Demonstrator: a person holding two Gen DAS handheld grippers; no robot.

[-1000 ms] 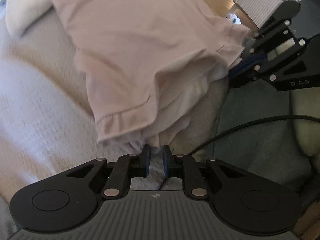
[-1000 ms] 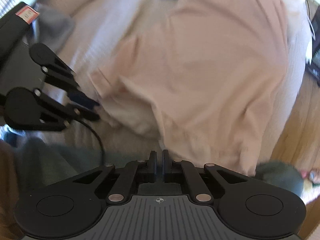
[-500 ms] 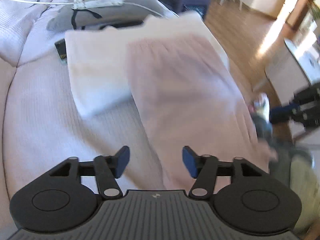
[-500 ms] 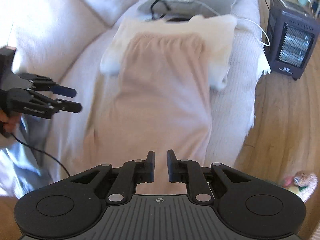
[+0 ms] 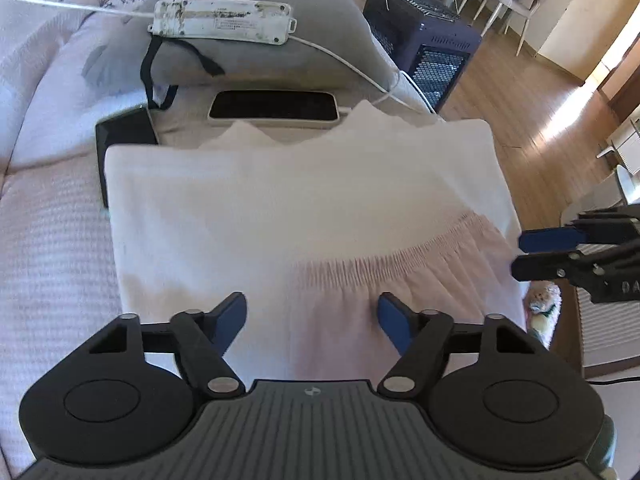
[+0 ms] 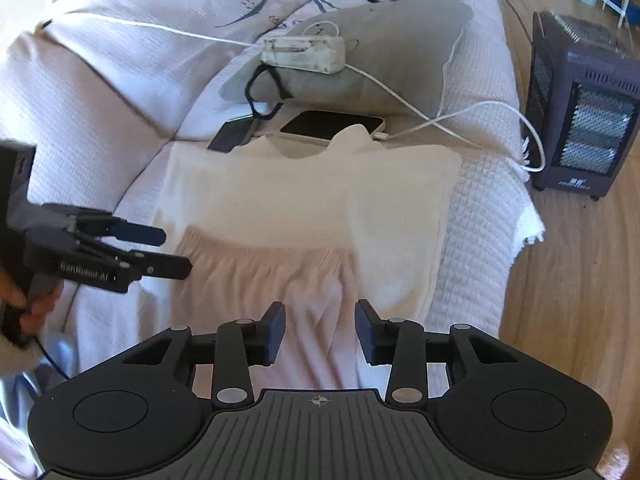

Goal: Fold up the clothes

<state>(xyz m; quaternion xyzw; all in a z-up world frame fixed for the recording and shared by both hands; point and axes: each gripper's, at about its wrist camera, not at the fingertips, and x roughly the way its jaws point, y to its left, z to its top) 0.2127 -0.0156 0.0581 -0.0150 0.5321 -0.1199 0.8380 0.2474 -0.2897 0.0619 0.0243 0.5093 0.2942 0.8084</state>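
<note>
A pale pink garment with a gathered elastic waistband (image 5: 400, 264) (image 6: 256, 276) lies flat on the sofa, its waistband over a folded cream-white garment (image 5: 260, 208) (image 6: 320, 196). My left gripper (image 5: 312, 316) is open and empty, hovering above the pink garment near its waistband; it also shows at the left of the right wrist view (image 6: 172, 250). My right gripper (image 6: 320, 332) is open and empty above the pink garment; it also shows at the right of the left wrist view (image 5: 532, 254).
Behind the clothes lie a phone (image 5: 276, 106) (image 6: 332, 124), a dark device (image 5: 124, 130), a grey cushion (image 5: 280, 12) carrying a white power strip (image 5: 222, 22) (image 6: 302, 54) with cables. A dark heater (image 6: 580, 128) stands on the wooden floor (image 6: 560, 280) right of the sofa (image 5: 48, 240).
Both grippers let go of the pink garment and opened. The garment, held up and bunched a second ago, now lies flat on the sofa. Both grippers moved forward toward its waistband.
</note>
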